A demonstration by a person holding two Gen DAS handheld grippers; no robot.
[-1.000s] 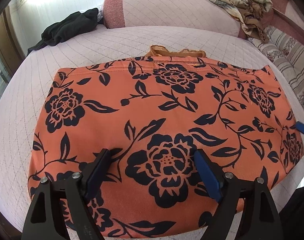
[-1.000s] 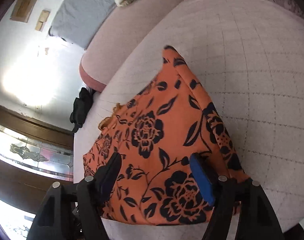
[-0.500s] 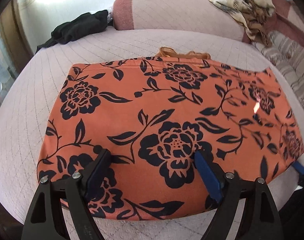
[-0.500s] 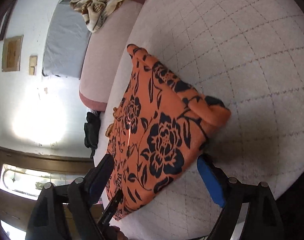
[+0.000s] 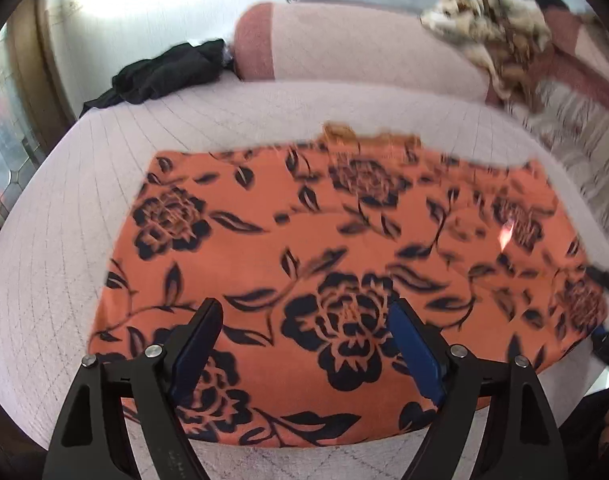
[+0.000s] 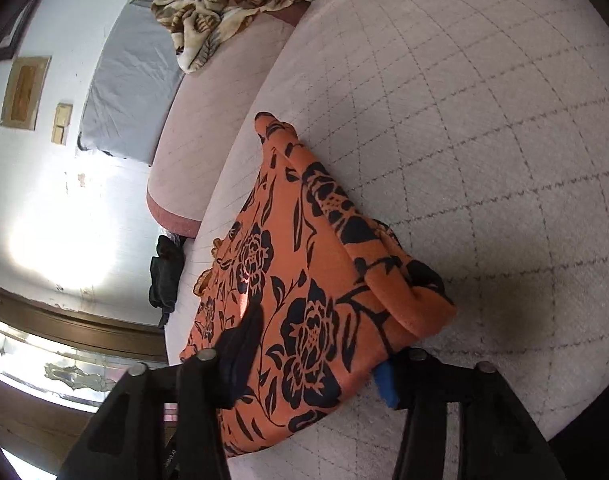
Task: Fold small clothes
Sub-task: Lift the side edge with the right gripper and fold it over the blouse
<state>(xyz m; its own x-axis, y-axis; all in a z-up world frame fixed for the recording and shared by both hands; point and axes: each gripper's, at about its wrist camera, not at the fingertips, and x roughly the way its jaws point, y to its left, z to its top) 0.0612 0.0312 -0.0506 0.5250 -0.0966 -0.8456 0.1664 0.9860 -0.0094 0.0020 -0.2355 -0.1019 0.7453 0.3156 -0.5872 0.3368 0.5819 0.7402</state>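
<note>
Right wrist view shows the garment point(image 6: 304, 300) at frame centre on the bed point(image 6: 484, 120), its near corner between the right gripper point(image 6: 316, 360) jaws, which have just been closing; whether they pinch yet I cannot tell. A shallow bite could slip when lifted. Left gripper point(image 5: 304, 344) hovers tilted down at lower centre, fingers apart, empty.

A big pink quilted bed point(image 5: 264, 120) is filling the room. A long pink bolster point(image 5: 364, 48) is lying at its far edge. Behind the bolster, bright light is shining on the white wall point(image 6: 64, 200).
</note>
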